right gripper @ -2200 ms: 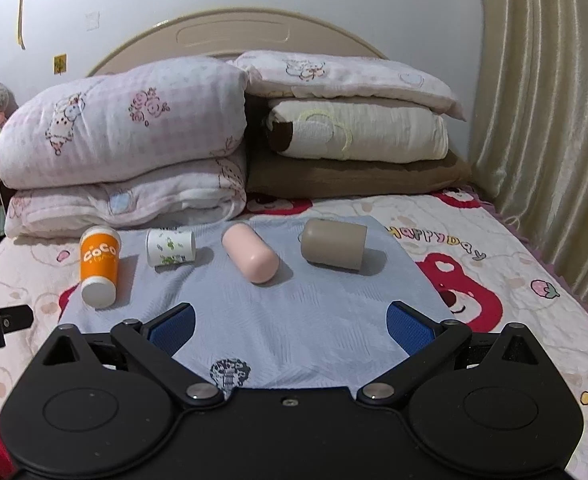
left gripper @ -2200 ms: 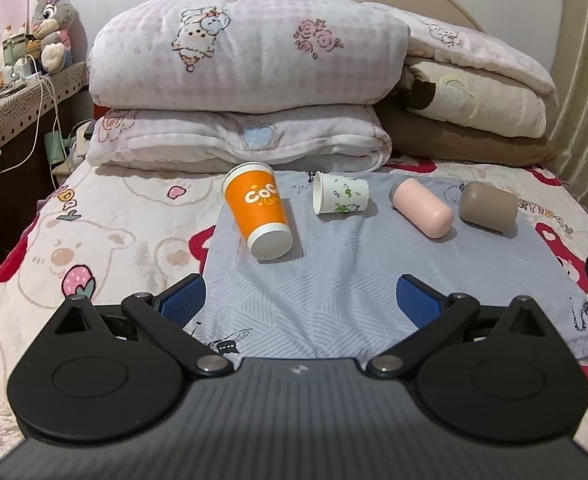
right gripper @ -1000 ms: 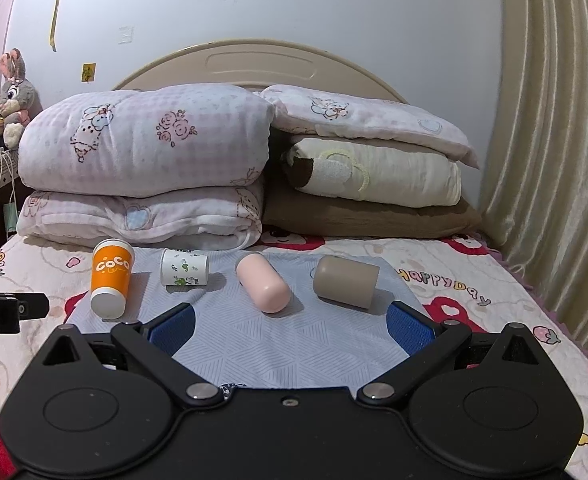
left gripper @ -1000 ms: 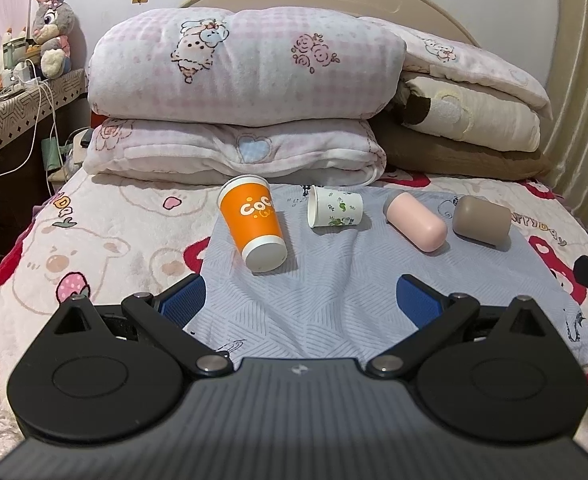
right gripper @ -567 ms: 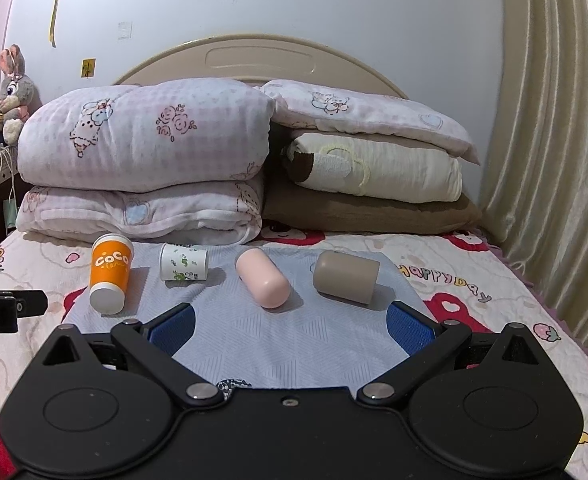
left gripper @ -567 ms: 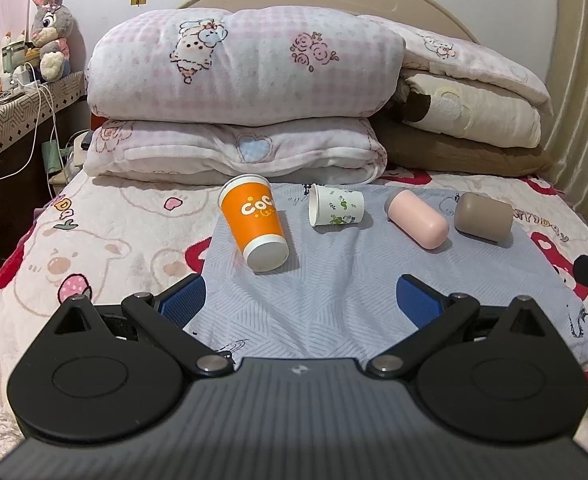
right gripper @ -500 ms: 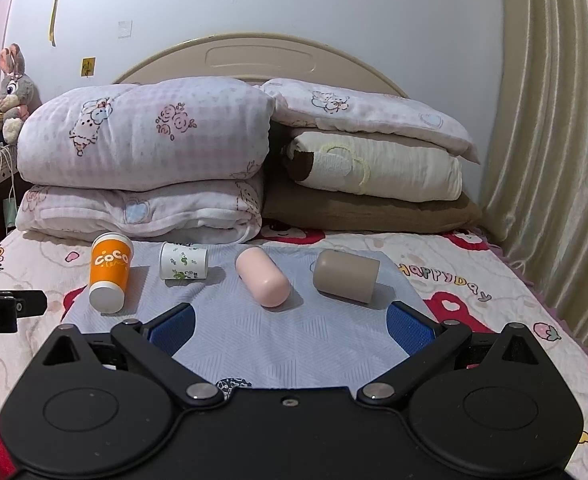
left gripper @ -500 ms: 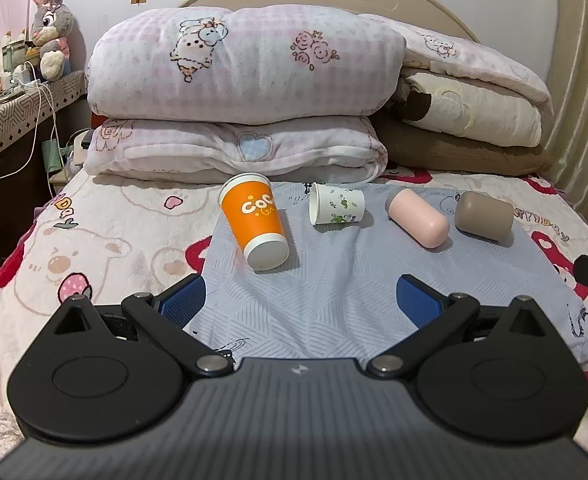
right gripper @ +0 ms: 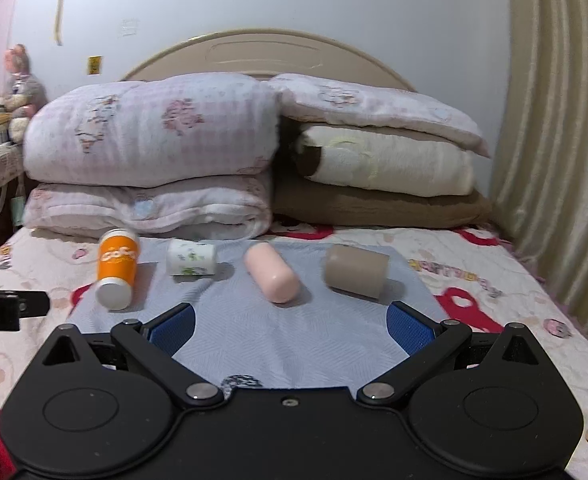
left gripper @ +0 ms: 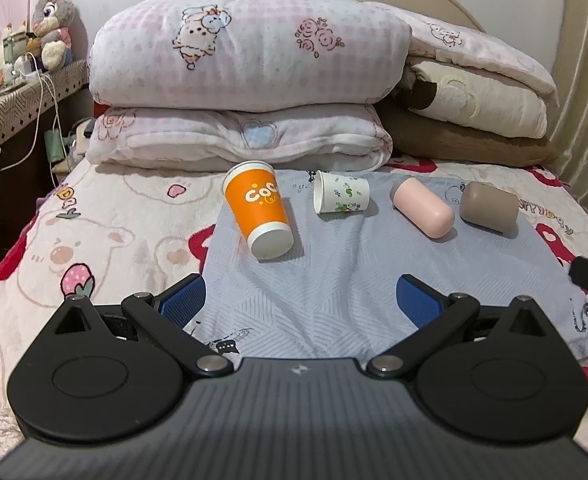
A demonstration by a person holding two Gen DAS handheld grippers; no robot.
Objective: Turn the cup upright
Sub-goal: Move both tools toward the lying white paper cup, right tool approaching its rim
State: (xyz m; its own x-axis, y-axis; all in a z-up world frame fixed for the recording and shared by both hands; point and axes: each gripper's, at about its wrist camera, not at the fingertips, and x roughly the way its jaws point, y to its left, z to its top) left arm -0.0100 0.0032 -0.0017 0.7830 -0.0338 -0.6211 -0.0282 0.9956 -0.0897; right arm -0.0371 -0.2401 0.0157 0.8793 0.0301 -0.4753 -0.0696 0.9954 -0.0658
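Several cups lie on their sides on a blue-grey cloth [left gripper: 326,280] on the bed: an orange paper cup [left gripper: 260,210], a small white cup with green print [left gripper: 341,197], a pink cup [left gripper: 422,208] and a brown cup [left gripper: 489,207]. The right wrist view shows them too: orange cup [right gripper: 117,272], white cup [right gripper: 192,258], pink cup [right gripper: 271,272], brown cup [right gripper: 356,271]. My left gripper [left gripper: 300,302] is open and empty, well short of the cups. My right gripper [right gripper: 290,326] is open and empty, in front of the pink and brown cups.
Stacked quilts and pillows [left gripper: 246,80] stand right behind the cups against the headboard. A curtain [right gripper: 554,160] hangs at the right. A side table with a plush rabbit [left gripper: 52,32] and cables stands at the left. The cartoon bedsheet [left gripper: 106,232] surrounds the cloth.
The right wrist view has become blurred and the cups look larger, so my right gripper has moved closer to them. The left gripper has barely moved. Both stay open.
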